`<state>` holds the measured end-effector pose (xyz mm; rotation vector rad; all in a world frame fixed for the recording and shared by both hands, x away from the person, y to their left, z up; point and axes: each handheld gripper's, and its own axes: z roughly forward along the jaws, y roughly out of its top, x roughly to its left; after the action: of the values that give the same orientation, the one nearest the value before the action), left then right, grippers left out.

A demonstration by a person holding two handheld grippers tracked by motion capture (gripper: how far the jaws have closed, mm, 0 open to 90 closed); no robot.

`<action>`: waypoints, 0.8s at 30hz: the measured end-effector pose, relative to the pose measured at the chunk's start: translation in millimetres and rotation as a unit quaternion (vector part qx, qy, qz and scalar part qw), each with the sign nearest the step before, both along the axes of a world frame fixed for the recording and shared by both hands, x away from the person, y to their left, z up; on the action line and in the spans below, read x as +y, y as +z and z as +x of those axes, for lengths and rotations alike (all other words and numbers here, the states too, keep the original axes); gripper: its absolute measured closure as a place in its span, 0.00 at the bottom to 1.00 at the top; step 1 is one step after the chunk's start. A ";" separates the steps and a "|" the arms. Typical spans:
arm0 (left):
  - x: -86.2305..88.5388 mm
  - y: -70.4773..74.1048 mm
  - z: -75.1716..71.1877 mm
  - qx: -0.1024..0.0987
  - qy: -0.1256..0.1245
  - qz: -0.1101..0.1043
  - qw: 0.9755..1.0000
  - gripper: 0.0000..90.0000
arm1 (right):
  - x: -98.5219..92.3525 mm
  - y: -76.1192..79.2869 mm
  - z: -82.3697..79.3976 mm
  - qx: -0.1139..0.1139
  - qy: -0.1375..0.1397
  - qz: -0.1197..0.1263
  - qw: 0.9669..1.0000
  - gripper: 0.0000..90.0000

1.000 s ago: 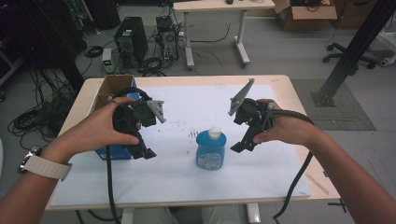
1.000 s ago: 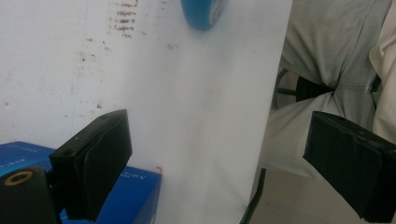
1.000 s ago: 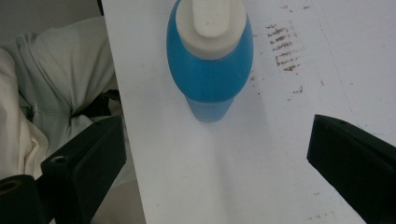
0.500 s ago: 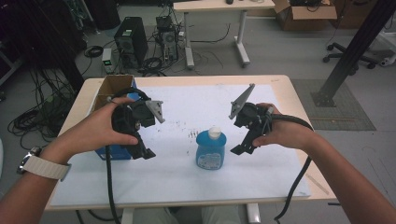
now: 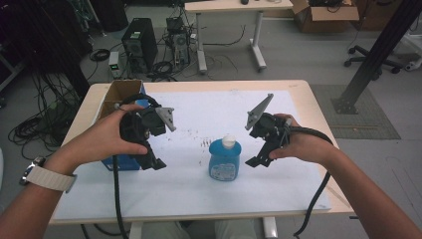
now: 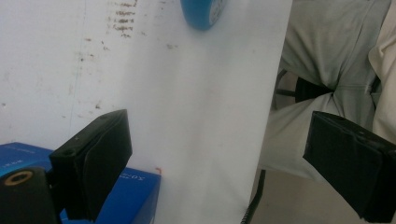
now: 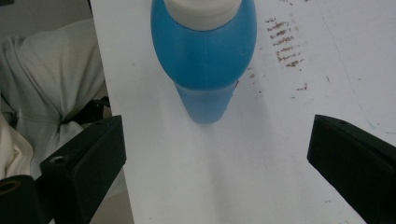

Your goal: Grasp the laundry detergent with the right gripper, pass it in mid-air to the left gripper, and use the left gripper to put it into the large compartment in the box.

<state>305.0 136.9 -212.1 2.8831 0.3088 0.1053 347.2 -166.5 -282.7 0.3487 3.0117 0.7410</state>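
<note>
Fingers of both grippers spread wide, empty; right gripper (image 5: 259, 152) nudged closer to blue bottle (image 5: 225, 159) vs earlier.

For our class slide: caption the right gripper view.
Open right gripper faces an upright blue bottle on the white table.

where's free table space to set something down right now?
Bare white mat beyond the blue bottle, between the two grippers, and along the near edge in front of the bottle. Crowded at left: blue box and cardboard box under the left gripper.
</note>
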 end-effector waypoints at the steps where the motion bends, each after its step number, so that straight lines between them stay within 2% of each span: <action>1: 0.1 -0.2 0.0 0.001 0.001 0.000 1.000 0.09 | -0.2 -0.7 0.1 -0.001 0.000 0.003 1.000 0.05; 24: -1.9 -3.3 2.8 0.004 0.002 -0.002 1.000 0.09 | -3.4 -22.6 1.5 -0.009 0.001 0.063 0.998 0.05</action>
<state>307.8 135.0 -215.5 2.8796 0.3168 0.0941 348.7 -170.0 -305.4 0.3409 2.9558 0.9322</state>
